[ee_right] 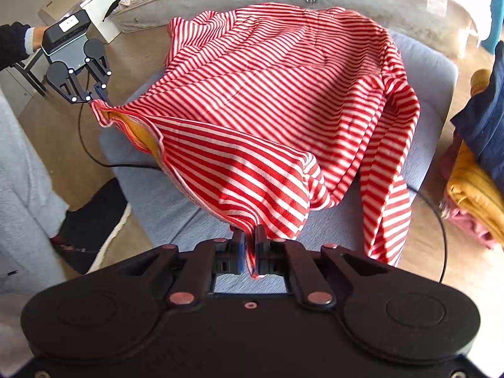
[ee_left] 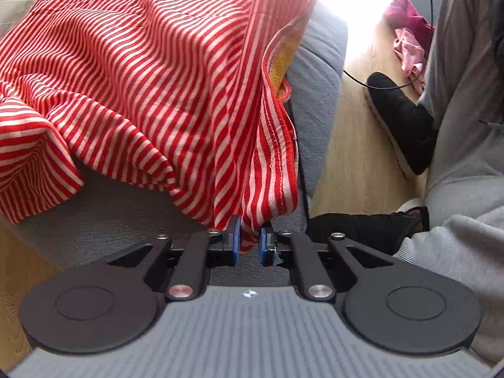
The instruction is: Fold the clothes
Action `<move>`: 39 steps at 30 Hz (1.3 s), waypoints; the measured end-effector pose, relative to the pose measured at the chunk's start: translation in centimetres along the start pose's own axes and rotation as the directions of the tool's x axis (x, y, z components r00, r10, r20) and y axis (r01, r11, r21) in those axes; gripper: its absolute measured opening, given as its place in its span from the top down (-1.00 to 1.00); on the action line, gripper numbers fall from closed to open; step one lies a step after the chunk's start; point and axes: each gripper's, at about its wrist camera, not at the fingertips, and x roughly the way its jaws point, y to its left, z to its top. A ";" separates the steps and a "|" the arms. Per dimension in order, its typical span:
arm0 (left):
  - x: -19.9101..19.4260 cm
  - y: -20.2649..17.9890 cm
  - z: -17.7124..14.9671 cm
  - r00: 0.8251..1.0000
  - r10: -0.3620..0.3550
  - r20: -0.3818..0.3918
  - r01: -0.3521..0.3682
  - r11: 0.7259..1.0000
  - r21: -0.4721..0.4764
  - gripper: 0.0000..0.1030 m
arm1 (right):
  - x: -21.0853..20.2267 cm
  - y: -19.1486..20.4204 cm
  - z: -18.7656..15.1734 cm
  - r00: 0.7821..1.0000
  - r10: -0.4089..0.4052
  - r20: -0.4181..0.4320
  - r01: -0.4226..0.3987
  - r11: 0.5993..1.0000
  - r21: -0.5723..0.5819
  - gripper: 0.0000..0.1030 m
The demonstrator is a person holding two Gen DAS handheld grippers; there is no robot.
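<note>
Wooden floor (ee_right: 138, 44) surrounds a grey-blue padded seat cushion (ee_right: 425, 72), and on this cushion lies the red and white striped cotton shirt (ee_right: 267, 94), spread but wrinkled, one sleeve hanging over the right edge. Its hem shows a yellow inner side. The right gripper (ee_right: 250, 245) is clamped on the near hem. The left gripper (ee_left: 250, 239) is closed on the hem corner at the far left, lifting it just above the cushion. A black shoe (ee_right: 94, 220) stands on the floor at left. Folded yellow and dark blue clothes (ee_right: 472, 186) lie at right.
</note>
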 end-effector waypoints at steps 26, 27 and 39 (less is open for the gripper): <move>9.7 -10.9 3.6 0.973 0.232 -0.014 -0.218 0.930 0.297 -0.21 | 6.8 0.9 -1.1 0.929 -0.366 0.053 0.366 0.891 -0.270 0.57; 10.5 -11.1 3.4 0.963 0.268 -0.019 -0.246 0.908 0.338 -0.18 | 7.2 0.6 -0.9 0.936 -0.350 0.030 0.347 0.909 -0.232 0.77; 2.7 -0.4 5.9 0.950 0.300 0.090 -0.291 0.951 -0.103 0.77 | 5.3 -3.0 4.4 0.916 -0.363 0.173 0.385 0.914 -0.123 0.82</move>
